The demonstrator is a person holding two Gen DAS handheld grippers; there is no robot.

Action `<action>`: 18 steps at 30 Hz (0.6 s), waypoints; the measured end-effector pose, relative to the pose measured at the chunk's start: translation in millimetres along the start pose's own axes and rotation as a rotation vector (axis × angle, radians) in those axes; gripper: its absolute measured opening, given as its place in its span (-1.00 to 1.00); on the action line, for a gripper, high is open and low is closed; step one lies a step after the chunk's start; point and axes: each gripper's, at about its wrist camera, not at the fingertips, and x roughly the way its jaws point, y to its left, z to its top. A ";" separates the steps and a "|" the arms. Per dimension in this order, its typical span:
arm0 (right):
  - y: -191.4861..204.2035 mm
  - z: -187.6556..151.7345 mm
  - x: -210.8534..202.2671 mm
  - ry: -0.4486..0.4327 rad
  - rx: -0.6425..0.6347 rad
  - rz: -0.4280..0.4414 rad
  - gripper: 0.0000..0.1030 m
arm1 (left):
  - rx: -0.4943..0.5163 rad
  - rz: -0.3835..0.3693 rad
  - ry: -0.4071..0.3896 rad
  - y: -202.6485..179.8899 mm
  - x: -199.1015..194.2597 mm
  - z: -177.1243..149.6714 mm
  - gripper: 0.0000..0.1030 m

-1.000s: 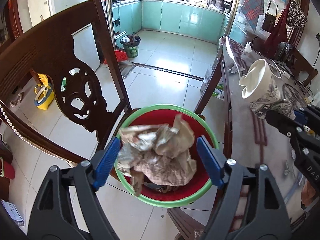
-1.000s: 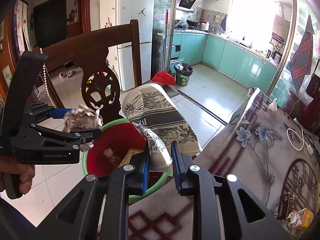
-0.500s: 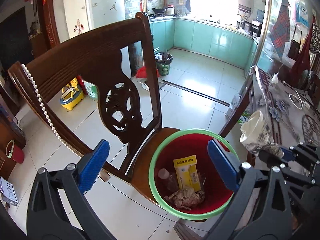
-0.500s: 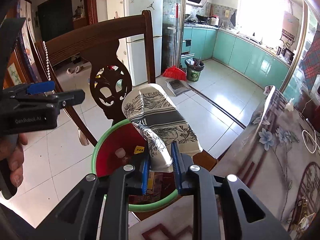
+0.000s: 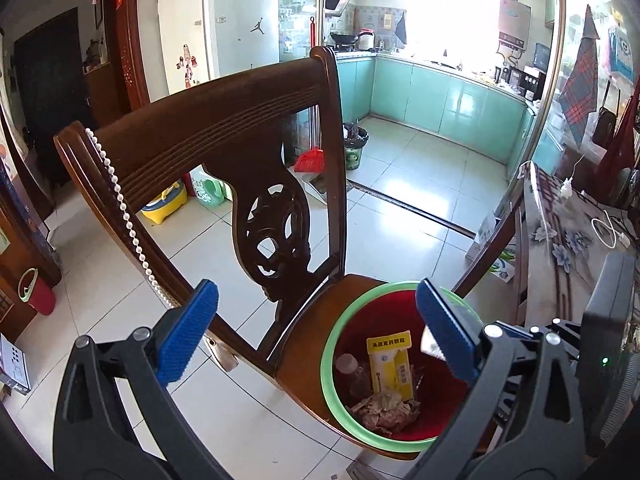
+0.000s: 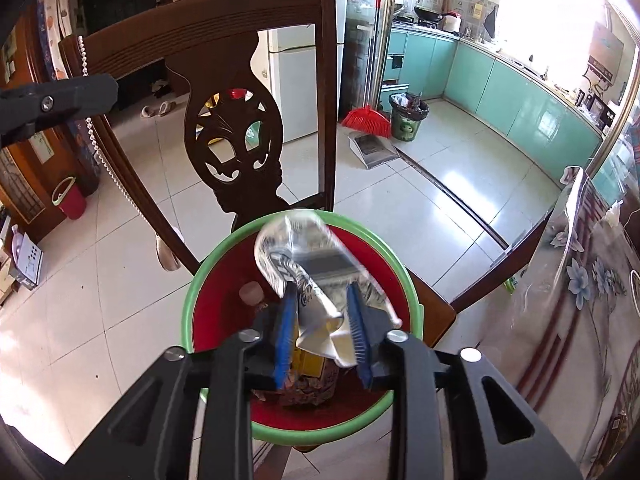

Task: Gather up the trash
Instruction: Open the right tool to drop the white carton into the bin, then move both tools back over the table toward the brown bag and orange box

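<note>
- Bin (image 5: 334,390): round, red inside with a light-green rim, standing upright on the seat of a dark wooden chair (image 5: 240,128), open at the top.
- Paper cup (image 6: 308,264): white with a dark printed pattern, crumpled and blurred, tilted over the bin's mouth with its lower end between the blue pads of the right claw (image 6: 320,334), whose jaws are opening.
- Yellow box (image 5: 390,364): flat carton with printed text, leaning upright inside the bin.
- Crumpled paper wad (image 5: 384,410): brownish-grey, lying at the bin's bottom, just in front of the box.
- Small bottle (image 5: 352,370): clear with a pale cap, just left of the box.
</note>
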 end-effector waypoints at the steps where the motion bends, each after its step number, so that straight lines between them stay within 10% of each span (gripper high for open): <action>1: -0.3 -0.1 -1.2 -0.005 0.005 -0.003 0.09 | -0.004 -0.002 -0.001 0.7 -0.6 0.7 0.89; 18: -11.1 -0.3 -40.3 -0.074 0.034 -0.045 0.82 | 0.024 -0.021 -0.010 -10.1 -10.9 -0.7 0.90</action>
